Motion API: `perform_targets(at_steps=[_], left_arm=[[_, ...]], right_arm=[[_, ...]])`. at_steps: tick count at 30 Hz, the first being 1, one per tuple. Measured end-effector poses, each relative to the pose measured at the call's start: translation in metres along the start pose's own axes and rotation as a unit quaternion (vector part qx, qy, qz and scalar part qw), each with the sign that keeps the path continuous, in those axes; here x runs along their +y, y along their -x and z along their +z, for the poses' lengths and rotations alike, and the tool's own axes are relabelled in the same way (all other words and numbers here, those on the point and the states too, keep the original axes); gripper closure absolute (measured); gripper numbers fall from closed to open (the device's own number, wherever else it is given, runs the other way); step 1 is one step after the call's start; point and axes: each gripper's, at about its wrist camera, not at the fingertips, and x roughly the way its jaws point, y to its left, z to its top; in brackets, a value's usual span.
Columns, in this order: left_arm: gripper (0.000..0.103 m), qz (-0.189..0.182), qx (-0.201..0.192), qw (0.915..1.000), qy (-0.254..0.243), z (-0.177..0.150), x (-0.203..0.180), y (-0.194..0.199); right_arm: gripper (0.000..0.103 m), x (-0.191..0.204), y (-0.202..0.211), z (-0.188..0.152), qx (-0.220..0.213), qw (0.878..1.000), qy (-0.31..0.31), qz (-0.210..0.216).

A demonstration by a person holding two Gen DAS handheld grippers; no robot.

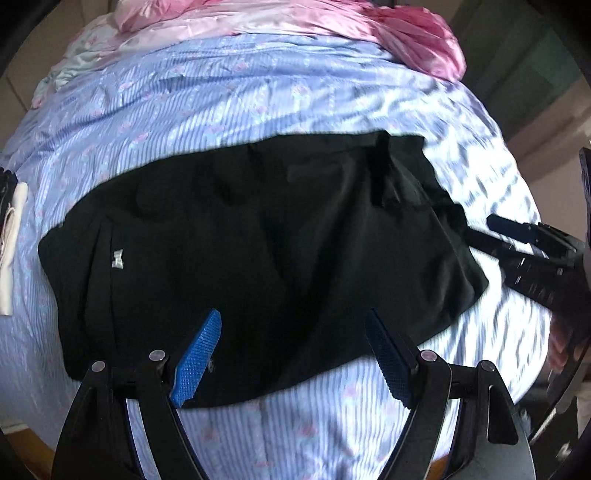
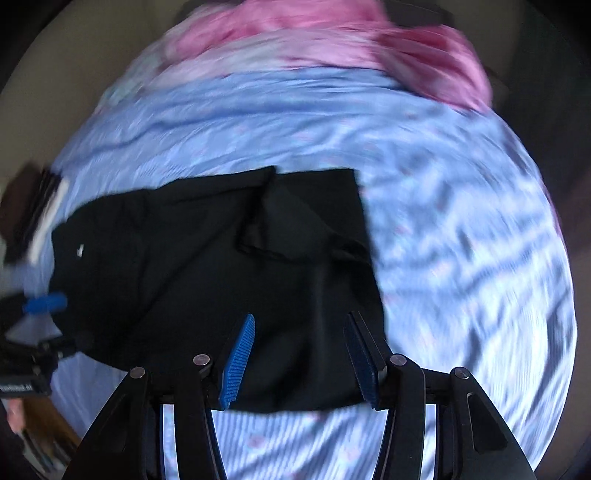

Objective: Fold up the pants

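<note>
Left wrist camera looked steeply down past the left gripper, close over the black pants, right wrist camera likewise behind the right gripper, both views shared the pants, striped bedsheet and pink quilt.

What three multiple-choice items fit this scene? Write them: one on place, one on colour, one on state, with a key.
1. Where do the pants lie?
A. On the striped bedsheet
B. On a wooden floor
C. In a basket

2. What colour is the crumpled fabric at the far end of the bed?
A. Green
B. Pink
C. Yellow

3. How do the left gripper and right gripper stand?
A. Both clamped on a trouser leg
B. One holds a hanger
C. Both open, gripping nothing

Key: A, the black cloth is spread flat on blue-striped sheet; B, the satin heap beyond the sheet is pink; C, each wrist view shows blue pads apart above the pants' near edge, none pressing cloth.
</note>
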Motion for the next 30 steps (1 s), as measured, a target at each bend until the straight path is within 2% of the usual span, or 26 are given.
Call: perform_targets(at_steps=[2,7,13,15,17,18,19,22,26,30], left_arm=[[0.023,0.001,-0.001,0.9999,0.014,0.017,0.000,-0.008],[0.023,0.031,0.016,0.9992,0.021,0.045,-0.005,-0.024],[0.023,0.028,0.029,0.9988,0.029,0.043,-0.006,-0.027],[0.023,0.032,0.034,0.9985,0.028,0.040,-0.006,-0.029],[0.023,0.034,0.039,0.9983,0.027,0.036,-0.006,-0.031],[0.023,0.035,0.041,0.9982,0.026,0.035,-0.006,-0.031],[0.023,0.037,0.040,0.9982,0.024,0.033,-0.006,-0.031],[0.023,0.041,0.038,0.9981,0.024,0.032,-0.005,-0.029],[0.023,0.039,0.030,0.9984,0.028,0.035,-0.004,-0.023],[0.023,0.036,0.021,0.9987,0.031,0.040,-0.005,-0.017]], right_arm=[[0.051,0.010,-0.015,0.015,0.008,1.000,0.028,0.008],[0.051,0.024,-0.044,0.042,0.027,0.998,0.059,0.021],[0.051,0.027,-0.077,0.054,0.060,0.996,0.063,0.029],[0.052,0.032,-0.087,0.054,0.068,0.994,0.078,0.016],[0.066,0.034,-0.096,0.056,0.074,0.993,0.091,-0.005],[0.081,0.034,-0.099,0.057,0.078,0.992,0.095,-0.009],[0.091,0.032,-0.101,0.059,0.077,0.992,0.099,-0.021],[0.094,0.016,-0.092,0.071,0.050,0.993,0.093,-0.050],[0.096,-0.025,-0.078,0.099,0.021,0.995,0.040,-0.090],[0.096,-0.061,-0.084,0.120,0.048,0.992,-0.011,-0.116]])
